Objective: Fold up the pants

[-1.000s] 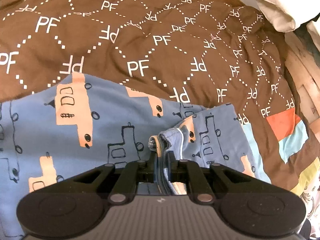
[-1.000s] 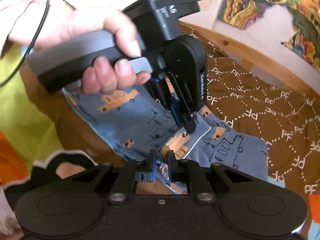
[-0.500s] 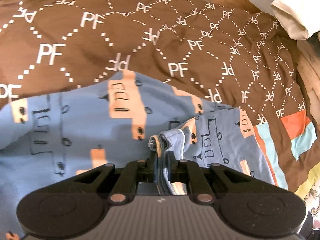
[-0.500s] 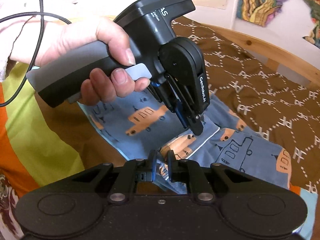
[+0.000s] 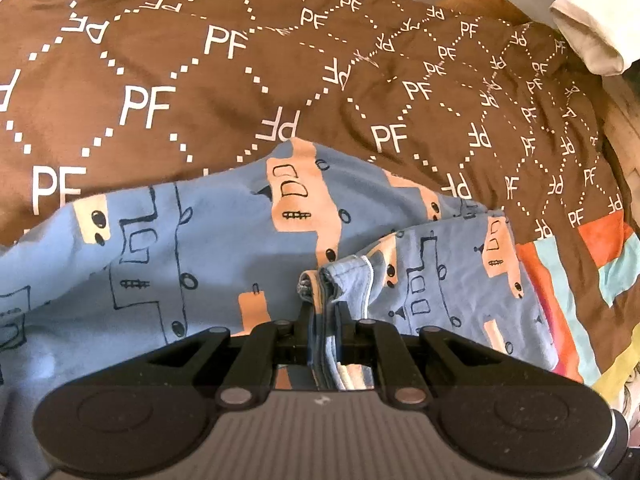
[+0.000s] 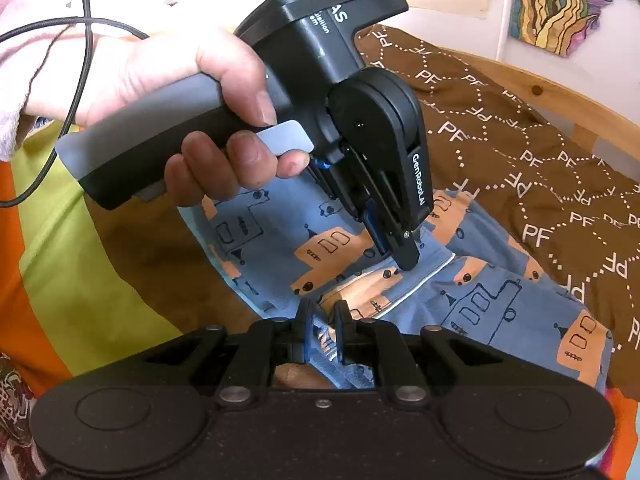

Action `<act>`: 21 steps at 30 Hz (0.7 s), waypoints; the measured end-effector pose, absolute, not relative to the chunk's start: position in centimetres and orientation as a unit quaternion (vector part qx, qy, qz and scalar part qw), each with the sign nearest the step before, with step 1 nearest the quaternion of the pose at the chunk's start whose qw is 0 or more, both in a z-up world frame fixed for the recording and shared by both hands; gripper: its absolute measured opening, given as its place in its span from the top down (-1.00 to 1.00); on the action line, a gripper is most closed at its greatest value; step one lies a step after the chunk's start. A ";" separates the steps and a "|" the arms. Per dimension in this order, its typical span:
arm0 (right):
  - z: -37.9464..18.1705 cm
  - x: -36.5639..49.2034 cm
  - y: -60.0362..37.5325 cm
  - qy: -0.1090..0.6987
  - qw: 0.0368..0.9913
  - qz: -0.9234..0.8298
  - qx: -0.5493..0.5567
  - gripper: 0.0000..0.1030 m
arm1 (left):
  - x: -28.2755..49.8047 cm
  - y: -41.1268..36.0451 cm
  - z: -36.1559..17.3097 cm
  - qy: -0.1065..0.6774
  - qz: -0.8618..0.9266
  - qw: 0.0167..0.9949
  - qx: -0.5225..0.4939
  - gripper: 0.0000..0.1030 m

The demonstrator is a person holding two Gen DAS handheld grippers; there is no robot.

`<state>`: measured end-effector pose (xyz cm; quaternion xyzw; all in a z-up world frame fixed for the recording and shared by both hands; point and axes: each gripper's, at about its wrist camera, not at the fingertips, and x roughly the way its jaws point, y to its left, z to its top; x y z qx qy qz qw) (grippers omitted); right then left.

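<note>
Blue pants [image 5: 200,248] with orange and outlined vehicle prints lie on a brown bedspread. In the left wrist view my left gripper [image 5: 324,312] is shut on a bunched edge of the pants, folded layers standing up between its fingers. The right wrist view shows my right gripper [image 6: 321,316] shut on another edge of the same pants [image 6: 500,312]. Just beyond it, a hand [image 6: 172,92] holds the left gripper [image 6: 404,258], whose tips pinch the fabric beside a white-piped seam. The two grips sit close together.
The brown bedspread [image 5: 200,80] with white "PF" lettering covers the bed. A wooden bed frame [image 6: 560,96] runs behind it. A white pillow [image 5: 592,32] lies at the far right corner. Striped orange, green and teal bedding [image 6: 60,240] shows at the sides.
Both grippers have carried the pinched pants edge across the bed, more blue fabric now spreading to the left in the left wrist view. The right view has tilted and the left gripper looms closer.
</note>
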<state>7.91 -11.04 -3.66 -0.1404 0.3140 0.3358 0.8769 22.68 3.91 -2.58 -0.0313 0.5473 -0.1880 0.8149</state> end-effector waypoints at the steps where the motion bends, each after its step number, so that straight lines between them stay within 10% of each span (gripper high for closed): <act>1: -3.9 7.9 -10.9 0.317 0.875 0.336 -0.143 0.77 | 22.6 3.8 -2.7 0.546 -0.189 0.816 -0.027 0.76; 6: -4.0 7.7 -11.2 0.325 0.871 0.340 -0.145 0.54 | 22.0 3.8 -3.3 0.537 -0.188 0.822 -0.024 0.49; 14: -2.2 6.6 -17.3 0.242 0.923 0.198 -0.225 -0.85 | 18.0 3.1 -2.0 0.490 -0.093 0.867 -0.020 -0.61; 21: -6.2 7.9 -21.0 0.264 0.910 0.139 -0.289 -0.96 | 14.1 0.4 -4.6 0.454 -0.009 0.888 0.069 -0.74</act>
